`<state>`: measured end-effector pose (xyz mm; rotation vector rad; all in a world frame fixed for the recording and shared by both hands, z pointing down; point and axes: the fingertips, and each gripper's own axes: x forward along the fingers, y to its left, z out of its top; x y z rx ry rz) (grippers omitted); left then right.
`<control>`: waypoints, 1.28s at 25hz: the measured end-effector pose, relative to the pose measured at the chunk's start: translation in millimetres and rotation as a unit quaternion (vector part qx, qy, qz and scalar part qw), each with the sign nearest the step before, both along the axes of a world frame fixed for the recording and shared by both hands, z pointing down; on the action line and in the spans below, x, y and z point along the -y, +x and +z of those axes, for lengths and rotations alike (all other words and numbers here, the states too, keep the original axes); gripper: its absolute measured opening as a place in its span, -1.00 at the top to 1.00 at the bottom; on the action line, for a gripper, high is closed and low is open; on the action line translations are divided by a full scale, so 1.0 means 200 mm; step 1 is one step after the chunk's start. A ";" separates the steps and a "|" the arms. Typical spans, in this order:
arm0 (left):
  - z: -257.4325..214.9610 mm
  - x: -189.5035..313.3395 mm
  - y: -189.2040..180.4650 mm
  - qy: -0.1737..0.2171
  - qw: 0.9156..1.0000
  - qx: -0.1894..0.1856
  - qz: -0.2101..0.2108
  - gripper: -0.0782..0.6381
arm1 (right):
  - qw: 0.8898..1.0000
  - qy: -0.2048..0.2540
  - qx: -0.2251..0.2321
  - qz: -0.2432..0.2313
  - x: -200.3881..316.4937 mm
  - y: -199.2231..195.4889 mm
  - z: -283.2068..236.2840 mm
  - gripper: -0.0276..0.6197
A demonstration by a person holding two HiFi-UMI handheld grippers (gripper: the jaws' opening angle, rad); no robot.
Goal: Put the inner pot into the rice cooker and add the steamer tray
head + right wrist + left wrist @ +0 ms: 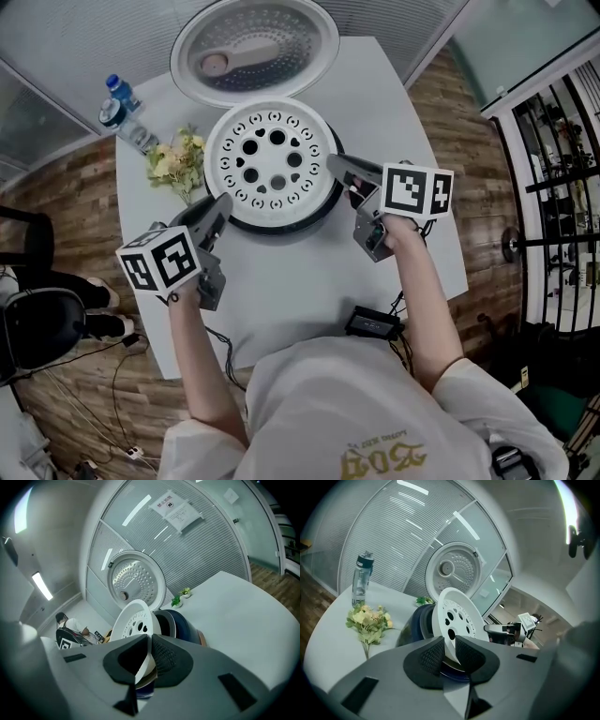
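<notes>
Pinching the white steamer tray (pixel 309 178) by its rim, the left gripper (pixel 223 202) holds its 2 jaws a narrow gap apart, with the rim pressed between the pads at the tray's 8 o'clock. The right gripper (pixel 333 161) has its jaws nearly together on the rim at 3 o'clock. The tray lies over the dark rice cooker (pixel 281 225) on the white table (pixel 300 272). The open lid (pixel 253 47) stands at 12 o'clock, the flowers (pixel 178 159) at 9 and the water bottle (pixel 122 111) at 10.
</notes>
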<state>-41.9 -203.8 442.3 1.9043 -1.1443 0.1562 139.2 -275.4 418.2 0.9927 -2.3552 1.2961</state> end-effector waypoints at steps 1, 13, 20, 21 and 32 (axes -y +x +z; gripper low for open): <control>0.00 0.00 0.00 -0.001 1.000 0.000 0.000 0.58 | 1.000 -0.001 -0.001 0.000 0.00 0.00 0.01 0.79; 0.00 0.01 0.01 0.000 1.000 0.023 -0.002 0.55 | 1.000 0.011 -0.028 -0.005 0.02 -0.01 0.03 0.78; 0.02 0.02 0.01 0.003 0.998 0.055 0.002 0.53 | 0.998 0.026 -0.053 -0.011 0.02 -0.01 0.05 0.78; 0.02 0.03 0.01 0.003 0.998 0.061 0.003 0.53 | 0.998 0.028 -0.057 -0.012 0.02 -0.01 0.05 0.77; 0.05 0.04 0.00 0.009 0.991 0.131 0.003 0.46 | 0.994 0.048 -0.094 -0.020 0.03 -0.02 0.08 0.73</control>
